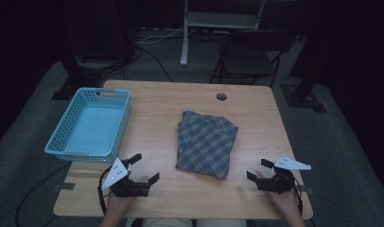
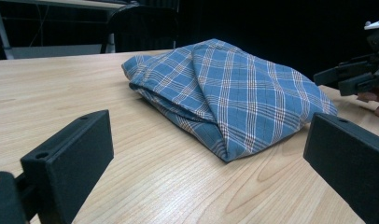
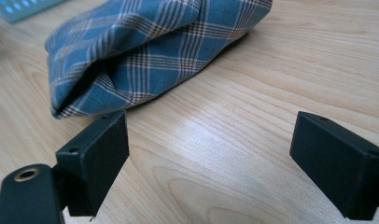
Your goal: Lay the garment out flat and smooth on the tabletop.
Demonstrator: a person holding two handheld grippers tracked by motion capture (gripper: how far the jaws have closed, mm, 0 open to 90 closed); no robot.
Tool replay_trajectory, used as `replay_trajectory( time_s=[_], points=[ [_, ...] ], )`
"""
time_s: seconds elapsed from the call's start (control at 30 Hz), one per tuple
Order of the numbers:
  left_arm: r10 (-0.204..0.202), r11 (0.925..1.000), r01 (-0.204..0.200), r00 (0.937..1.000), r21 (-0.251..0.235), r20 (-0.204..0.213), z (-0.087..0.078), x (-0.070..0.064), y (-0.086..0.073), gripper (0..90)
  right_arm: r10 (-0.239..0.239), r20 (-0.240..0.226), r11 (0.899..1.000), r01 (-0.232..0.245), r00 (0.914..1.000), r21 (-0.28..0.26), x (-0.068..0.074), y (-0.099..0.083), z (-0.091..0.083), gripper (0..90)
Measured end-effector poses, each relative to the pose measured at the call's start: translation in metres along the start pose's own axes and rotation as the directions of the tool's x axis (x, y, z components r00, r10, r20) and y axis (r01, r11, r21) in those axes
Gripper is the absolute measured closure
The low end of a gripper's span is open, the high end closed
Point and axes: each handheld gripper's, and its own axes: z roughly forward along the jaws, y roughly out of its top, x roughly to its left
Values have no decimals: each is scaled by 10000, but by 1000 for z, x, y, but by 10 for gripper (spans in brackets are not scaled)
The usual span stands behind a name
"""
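Lab / recording studio setup
Black curtained surround, wooden worktop on grey carpet, loose cables, folding chair, metal rack frame behind.

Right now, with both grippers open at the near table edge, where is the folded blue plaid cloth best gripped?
Probably the folded blue plaid cloth at its two near corners, left gripper and right gripper each coming in low from the near side. Its layered edges gape there, so one of the fingers could slide underneath.

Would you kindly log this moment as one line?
folded blue plaid cloth: table centre, untouched | left gripper: open | right gripper: open | blue plastic basket: empty
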Motion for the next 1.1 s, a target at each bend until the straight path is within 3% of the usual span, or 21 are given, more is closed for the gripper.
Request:
replay_trajectory(
  time_s=[0.13, 0.2, 0.27, 0.47, 0.67, 0.83, 1.1],
  points=[
    [-36, 10000, 36, 10000, 16, 24, 0, 0, 0, 20, -270, 88, 9995, 269, 9996, 141, 3, 1, 2, 110],
    [-31, 10000, 31, 10000, 19, 21, 0, 0, 0, 21, -247, 52, 9996, 246, 9997, 167, 2, 1, 2, 110],
    [18, 10000, -18, 9997, 29, -232, 0, 0, 0, 20, -100, 12, 9997, 99, 9999, 238, 1, 1, 3, 110],
    [30, 10000, -30, 10000, -32, -76, 0, -1, 0, 20, -163, 308, 9984, 146, 9994, 554, 2, 2, 4, 111],
    [119, 9999, -119, 9998, -35, -128, 1, -2, 0, 20, -185, 181, 9941, 164, 9997, 1074, 5, 3, 6, 128],
    [114, 9999, -114, 9999, -23, -50, 2, -2, 0, 20, -88, -372, 9956, 122, 9993, 930, 11, 7, 8, 128],
    [96, 9999, -97, 9999, -45, -142, 2, -2, 0, 20, -397, -726, 9981, 430, 9966, 446, 23, 26, 6, 134]
  ],
)
